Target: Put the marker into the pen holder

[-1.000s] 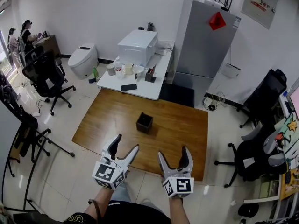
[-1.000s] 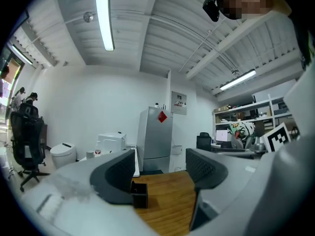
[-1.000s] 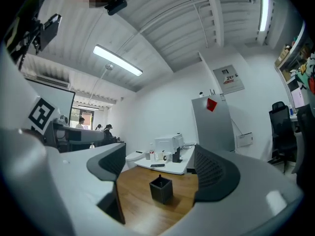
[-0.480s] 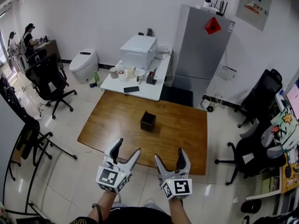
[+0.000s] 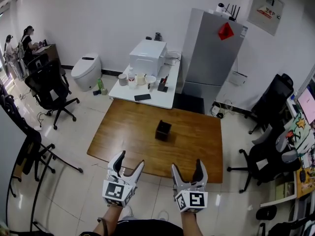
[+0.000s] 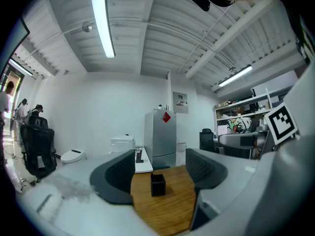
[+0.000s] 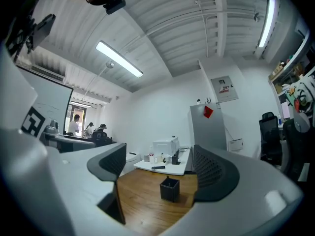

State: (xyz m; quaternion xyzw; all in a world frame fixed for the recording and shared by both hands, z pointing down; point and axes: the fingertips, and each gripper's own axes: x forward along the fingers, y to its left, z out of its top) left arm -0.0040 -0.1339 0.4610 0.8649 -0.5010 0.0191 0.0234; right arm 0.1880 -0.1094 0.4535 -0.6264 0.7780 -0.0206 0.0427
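Note:
A black square pen holder (image 5: 163, 130) stands near the middle of a brown wooden table (image 5: 130, 132). It shows again as the pen holder (image 6: 157, 185) between the left jaws and the pen holder (image 7: 170, 189) between the right jaws, well ahead of both. No marker is clear in any view. My left gripper (image 5: 129, 161) and right gripper (image 5: 187, 165) hover side by side off the table's near edge, over the tiled floor. Both are open and empty, as the left gripper (image 6: 160, 173) and right gripper (image 7: 160, 171) show in their own views.
Behind the wooden table is a white table (image 5: 160, 101) with a white printer (image 5: 147, 57), a phone and cups. A grey fridge (image 5: 209, 53) stands at the back right. Office chairs sit at the left (image 5: 47, 82) and right (image 5: 261, 161). People are at the far left.
The head view has drifted, so the table and pen holder sit a little more to the right. Both grippers sit slightly lower in the frame and stay open and empty.

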